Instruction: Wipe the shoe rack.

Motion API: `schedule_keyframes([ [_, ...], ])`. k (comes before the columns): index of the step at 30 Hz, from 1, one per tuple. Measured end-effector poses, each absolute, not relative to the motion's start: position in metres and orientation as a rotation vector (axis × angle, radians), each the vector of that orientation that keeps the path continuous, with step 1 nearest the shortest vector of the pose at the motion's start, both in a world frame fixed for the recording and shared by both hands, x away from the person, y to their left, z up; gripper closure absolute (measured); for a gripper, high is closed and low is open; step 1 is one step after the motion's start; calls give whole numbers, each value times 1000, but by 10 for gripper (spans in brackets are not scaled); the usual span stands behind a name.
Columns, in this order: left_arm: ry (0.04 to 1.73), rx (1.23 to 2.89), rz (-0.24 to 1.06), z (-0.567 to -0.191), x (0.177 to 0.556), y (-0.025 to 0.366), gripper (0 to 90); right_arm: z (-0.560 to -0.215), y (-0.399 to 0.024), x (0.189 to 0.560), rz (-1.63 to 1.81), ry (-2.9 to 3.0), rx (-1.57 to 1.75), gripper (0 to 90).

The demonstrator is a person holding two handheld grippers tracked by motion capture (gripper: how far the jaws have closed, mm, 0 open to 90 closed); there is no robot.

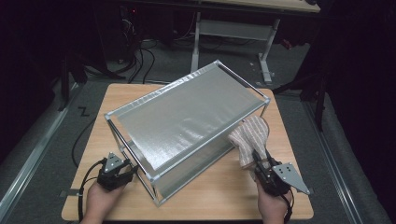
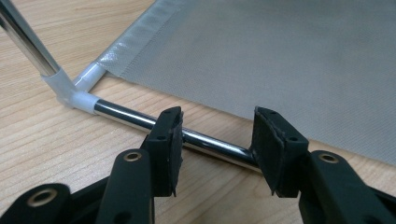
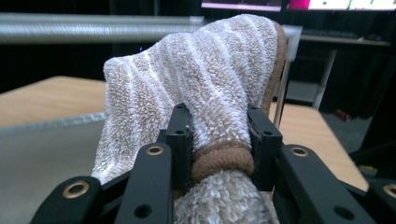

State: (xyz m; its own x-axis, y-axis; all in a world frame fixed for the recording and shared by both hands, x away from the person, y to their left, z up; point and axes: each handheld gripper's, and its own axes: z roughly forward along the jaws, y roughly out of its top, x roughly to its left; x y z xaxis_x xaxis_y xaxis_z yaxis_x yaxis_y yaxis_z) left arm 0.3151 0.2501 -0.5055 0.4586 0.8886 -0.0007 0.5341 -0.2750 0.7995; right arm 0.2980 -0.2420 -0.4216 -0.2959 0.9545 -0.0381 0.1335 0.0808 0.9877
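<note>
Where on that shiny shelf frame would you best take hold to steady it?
Probably the bare chrome bar along the rack's near bottom edge, approached from the person's side. It's thin, round and level, lying between the left tongs' open jaws, beside the corner joint.

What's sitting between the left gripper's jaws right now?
In the left gripper view, the rack's chrome bottom rod runs across the gap of the left gripper. The jaws stand open, pads clear of the rod; bare table lies beneath.

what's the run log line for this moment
left gripper: open around rack bar | right gripper: shut on towel | towel raised beside rack
</note>
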Motion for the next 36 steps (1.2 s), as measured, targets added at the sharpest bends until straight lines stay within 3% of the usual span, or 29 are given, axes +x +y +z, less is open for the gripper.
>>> schedule_keyframes([
  [16, 1187, 1953, 599, -505, 315, 249, 532, -365, -230, 292, 1467, 1461, 974, 676],
  [25, 1182, 1952, 604, -506, 314, 249, 536, -338, -192, 326, 1531, 1469, 915, 664],
  [36, 1178, 1953, 605, -506, 314, 249, 540, -338, -156, 379, 1470, 1571, 941, 664],
])
